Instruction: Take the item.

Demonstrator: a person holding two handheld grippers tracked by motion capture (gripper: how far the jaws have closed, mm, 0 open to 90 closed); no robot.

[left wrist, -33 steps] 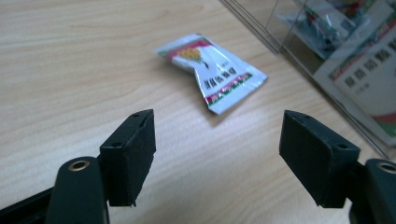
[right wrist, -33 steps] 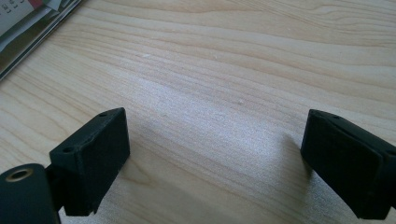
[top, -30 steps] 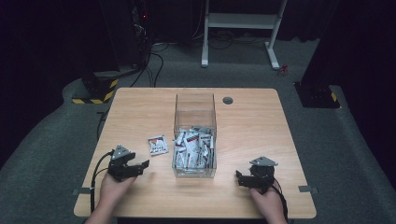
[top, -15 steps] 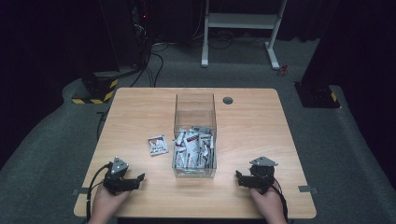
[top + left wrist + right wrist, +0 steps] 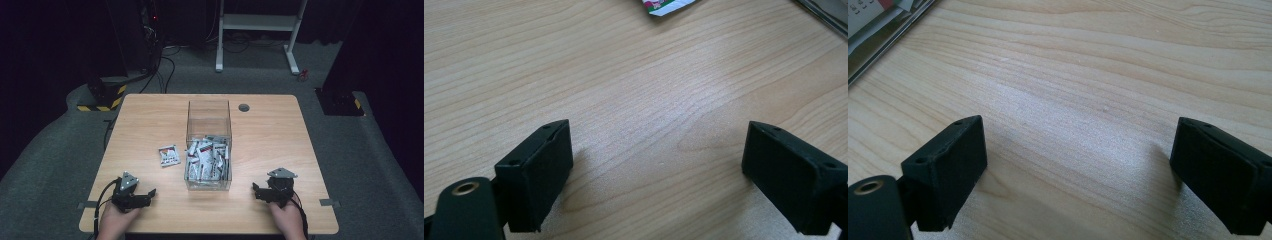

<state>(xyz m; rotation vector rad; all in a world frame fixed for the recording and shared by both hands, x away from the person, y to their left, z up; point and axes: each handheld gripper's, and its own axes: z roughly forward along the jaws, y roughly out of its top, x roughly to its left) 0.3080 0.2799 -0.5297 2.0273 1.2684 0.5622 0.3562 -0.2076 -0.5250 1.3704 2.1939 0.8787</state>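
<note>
- Black jaws stand spread wide on both tools: the left gripper (image 5: 142,195) and the right gripper (image 5: 264,192) rest at the near edge of the wooden table (image 5: 280,135), each in a hand and holding nothing.
- Beyond the left gripper, well apart from it, a single loose sachet (image 5: 169,155) lies flat on the wood just beside the left wall of the clear box (image 5: 208,112).
- Inside the box, a heap of similar sachets (image 5: 206,160) fills the near half; the far half looks bare.
- Judged from this, the sorting is nearly done: one sachet is left outside, and it is not yet gripped.
- Left gripper view: a corner of the sachet (image 5: 666,5) at the top edge, its print coloured.
- Right gripper view: the box's lower wall (image 5: 885,30) at the upper left, seen from its other side.
- High view: the whole layout, plus a grommet hole (image 5: 244,107) at the far edge.
</note>
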